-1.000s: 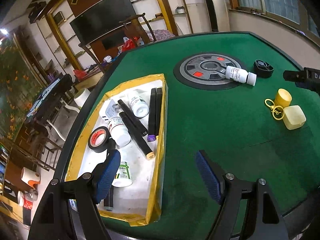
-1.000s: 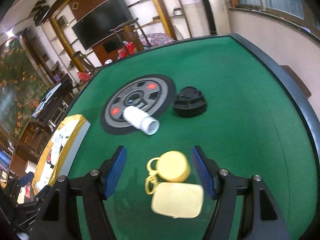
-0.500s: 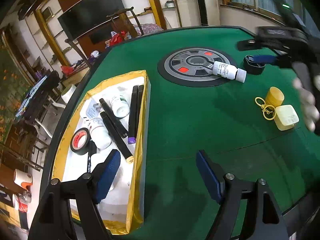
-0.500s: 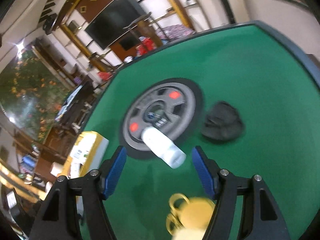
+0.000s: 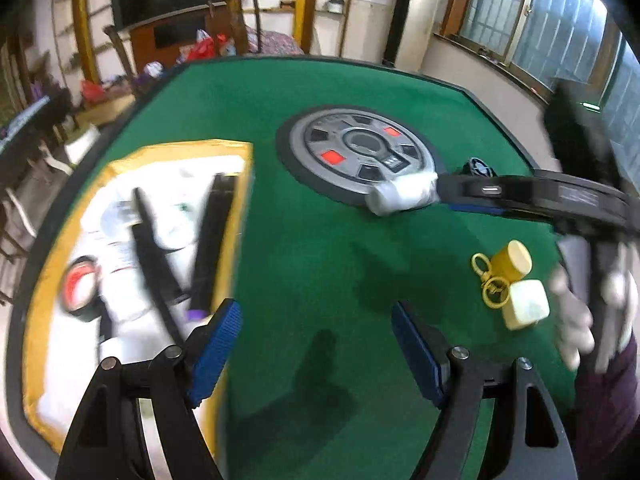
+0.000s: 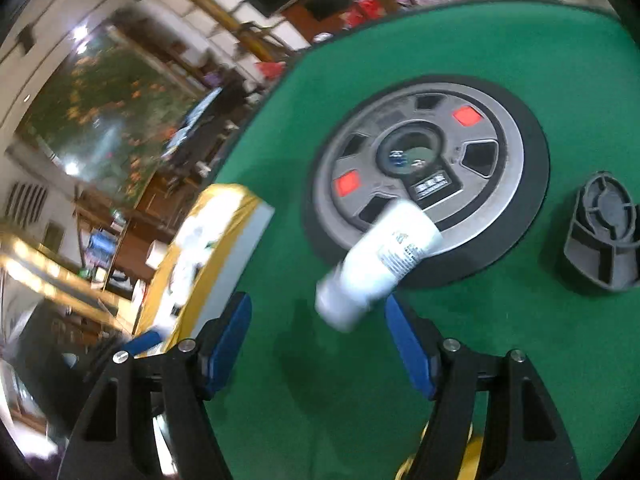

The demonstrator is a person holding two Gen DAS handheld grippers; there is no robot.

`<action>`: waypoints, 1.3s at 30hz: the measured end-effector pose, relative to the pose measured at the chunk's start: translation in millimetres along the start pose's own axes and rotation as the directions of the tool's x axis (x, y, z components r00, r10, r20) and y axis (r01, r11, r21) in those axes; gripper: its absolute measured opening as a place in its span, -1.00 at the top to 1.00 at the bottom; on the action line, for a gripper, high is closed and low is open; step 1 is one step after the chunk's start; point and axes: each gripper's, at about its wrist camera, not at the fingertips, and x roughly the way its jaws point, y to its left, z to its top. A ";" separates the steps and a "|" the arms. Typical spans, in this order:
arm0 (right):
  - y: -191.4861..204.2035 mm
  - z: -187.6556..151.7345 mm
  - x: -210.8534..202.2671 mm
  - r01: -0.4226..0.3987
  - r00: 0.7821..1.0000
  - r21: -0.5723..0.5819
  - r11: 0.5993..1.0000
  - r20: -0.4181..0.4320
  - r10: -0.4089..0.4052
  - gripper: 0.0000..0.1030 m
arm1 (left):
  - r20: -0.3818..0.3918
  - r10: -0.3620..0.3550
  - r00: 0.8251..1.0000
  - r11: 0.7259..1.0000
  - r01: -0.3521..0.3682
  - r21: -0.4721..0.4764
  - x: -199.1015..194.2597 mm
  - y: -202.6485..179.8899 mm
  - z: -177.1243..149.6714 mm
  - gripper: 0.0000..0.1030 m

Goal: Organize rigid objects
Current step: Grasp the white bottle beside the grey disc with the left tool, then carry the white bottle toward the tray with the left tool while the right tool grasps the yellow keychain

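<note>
A white bottle (image 6: pixel 384 264) lies on its side across the rim of a grey disc (image 6: pixel 420 168), cap end toward my right gripper (image 6: pixel 316 306). That gripper is open; the cap sits level with its fingertips and neither pad presses on it. In the left wrist view the same bottle (image 5: pixel 400 196) shows at the tip of the right tool. My left gripper (image 5: pixel 316 312) hangs open and empty over green felt, just right of the yellow-rimmed tray (image 5: pixel 242 200). The tray holds black markers (image 5: pixel 212 240), white bottles and a tape roll (image 5: pixel 76 288).
A yellow cylinder with key rings (image 5: pixel 512 260) and a pale yellow box (image 5: pixel 526 308) lie right of my left gripper. A black round part (image 6: pixel 604 232) sits right of the disc. A person's hand (image 5: pixel 572 320) holds the right tool. The table edge (image 5: pixel 500 120) curves behind.
My right gripper moved forward from over the yellow items to the white bottle and swung left. My left gripper shifted right and turned; the right tool and hand came well into its view.
</note>
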 end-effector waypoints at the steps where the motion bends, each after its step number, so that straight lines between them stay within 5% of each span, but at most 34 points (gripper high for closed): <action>1: -0.5 -2.9 -11.3 -0.002 0.999 0.004 1.000 0.036 0.002 -0.35 | 0.002 -0.001 1.000 1.000 0.001 0.000 7.8 -4.0 6.5 -0.57; 3: -9.1 -7.5 -37.4 0.003 0.991 0.039 0.999 0.133 -0.008 -0.35 | 0.040 0.007 0.999 1.000 -0.008 0.016 18.1 -11.7 21.4 -0.57; 8: -66.5 -14.5 -96.2 0.032 0.923 0.235 0.971 0.365 -0.119 -0.50 | 0.108 0.024 0.994 0.984 -0.043 0.172 46.4 -52.8 56.1 -0.57; 11: -101.8 -20.2 -111.2 0.090 0.888 0.360 0.929 0.393 -0.238 -0.50 | 0.097 0.051 0.994 0.983 -0.067 0.169 60.7 -68.7 65.7 -0.57; 15: -130.9 -19.7 -116.5 0.061 0.877 0.454 0.889 0.401 -0.266 -0.50 | 0.058 0.052 0.997 0.991 -0.059 0.124 81.6 -80.5 73.1 -0.58; 20: -137.9 -15.6 -107.0 0.100 0.882 0.468 0.878 0.366 -0.296 -0.50 | 0.025 0.087 0.996 0.976 -0.090 0.198 106.6 -100.3 66.9 -0.53; 21: -135.9 -14.2 -103.3 0.114 0.887 0.457 0.882 0.353 -0.297 -0.50 | 0.015 0.078 0.997 0.974 -0.080 0.211 110.1 -102.9 63.7 -0.37; 22: -134.3 -13.3 -99.4 0.128 0.890 0.447 0.885 0.342 -0.302 -0.50 | 0.022 0.046 0.999 0.977 -0.049 0.206 107.9 -101.5 62.0 0.06; 23: -130.7 -11.8 -95.4 0.148 0.894 0.431 0.890 0.327 -0.307 -0.50 | 0.015 0.031 0.999 0.977 -0.034 0.209 106.0 -101.2 61.5 0.28; 27: -123.1 -4.1 -79.7 0.171 0.916 0.375 0.911 0.279 -0.287 -0.50 | 0.001 0.007 1.000 0.980 -0.007 0.199 90.5 -96.6 59.5 0.28; 39: -103.2 -10.0 -72.6 0.227 0.933 0.300 0.926 0.207 -0.296 -0.50 | 0.064 -0.140 0.988 0.988 0.135 0.081 -1.7 -48.4 28.1 0.27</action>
